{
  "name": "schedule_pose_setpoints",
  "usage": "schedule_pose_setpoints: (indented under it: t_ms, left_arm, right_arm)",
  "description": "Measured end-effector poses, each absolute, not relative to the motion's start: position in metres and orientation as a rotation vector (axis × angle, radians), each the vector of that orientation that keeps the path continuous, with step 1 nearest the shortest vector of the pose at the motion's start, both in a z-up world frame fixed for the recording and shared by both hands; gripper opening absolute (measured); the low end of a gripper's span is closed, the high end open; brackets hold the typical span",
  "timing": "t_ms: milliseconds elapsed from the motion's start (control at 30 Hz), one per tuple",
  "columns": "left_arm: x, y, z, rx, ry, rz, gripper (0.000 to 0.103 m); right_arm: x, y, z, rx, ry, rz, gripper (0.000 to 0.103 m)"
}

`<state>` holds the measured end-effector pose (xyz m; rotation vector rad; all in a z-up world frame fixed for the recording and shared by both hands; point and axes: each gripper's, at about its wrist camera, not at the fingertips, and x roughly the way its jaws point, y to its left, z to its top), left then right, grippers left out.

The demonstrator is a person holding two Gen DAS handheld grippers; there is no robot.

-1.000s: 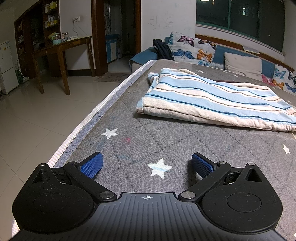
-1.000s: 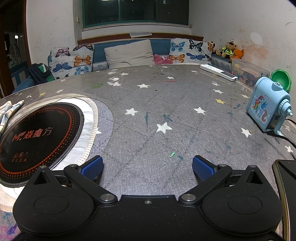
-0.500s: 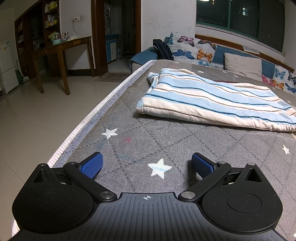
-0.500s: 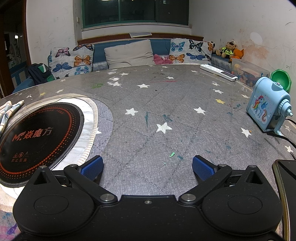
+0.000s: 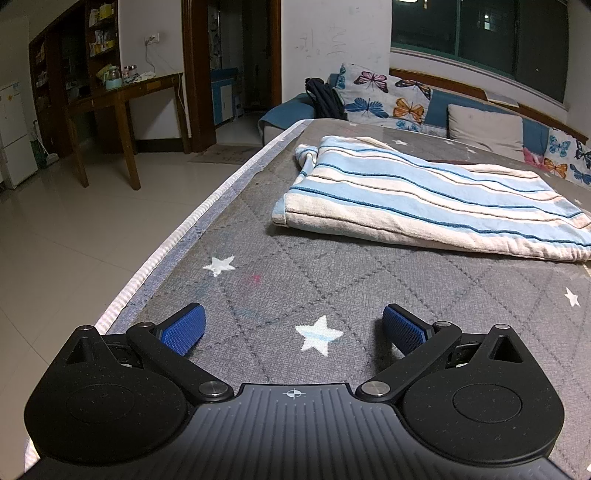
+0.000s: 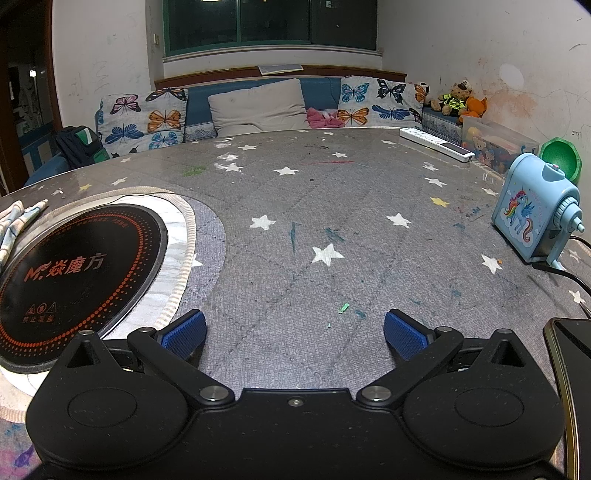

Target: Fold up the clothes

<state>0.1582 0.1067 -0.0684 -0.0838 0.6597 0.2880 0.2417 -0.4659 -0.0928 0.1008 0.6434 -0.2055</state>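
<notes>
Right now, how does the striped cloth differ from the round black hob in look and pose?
The cloth is soft, with blue and cream stripes; the hob is a hard black disc with orange dots and writing.
The cloth lies folded and a little raised on the table; the hob lies flat inside a pale ring.
The cloth has long straight edges; the hob is round.
Both rest on the same grey star-patterned table, and no gripper touches either.

Indoor ceiling light falls evenly from overhead in both views, sharp throughout, with dark night windows (image 6: 271, 22), a soft sheen on the far surface (image 6: 332, 147), short shadows under the fingers (image 5: 402, 328), and fisheye bending with darkened corners.
</notes>
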Motion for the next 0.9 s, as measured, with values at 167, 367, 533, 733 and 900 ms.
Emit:
schedule_pose_setpoints:
  t_ms: [167,367,533,733,900]
  left_arm:
    - [0.1583,0.1067,-0.0685,-0.085,0.660,0.288,0.103]
    - [0.1581,0.1063,-0.0683,-0.085,0.659,0.287,0.103]
    - [0.1581,0.1060,-0.0681,-0.086,0.659,0.287,0.103]
    - [0.1579,0.1060,-0.0673,-0.091,0.658,0.285,0.103]
    - [0.1569,0.1075,-0.0661,-0.096,0.656,0.281,0.103]
  right_arm:
    - [0.2418,-0.4656,-0.0928,0.101,0.643,-0.206,0.103]
    - [0.2418,-0.4657,-0.0928,0.101,0.643,-0.206,0.103]
    - [0.2416,-0.4659,-0.0928,0.101,0.643,-0.206,0.103]
    - [0.2417,-0.4659,-0.0929,0.101,0.643,-0.206,0.103]
    - [0.2416,-0.4659,-0.0930,0.101,0.643,-0.206,0.103]
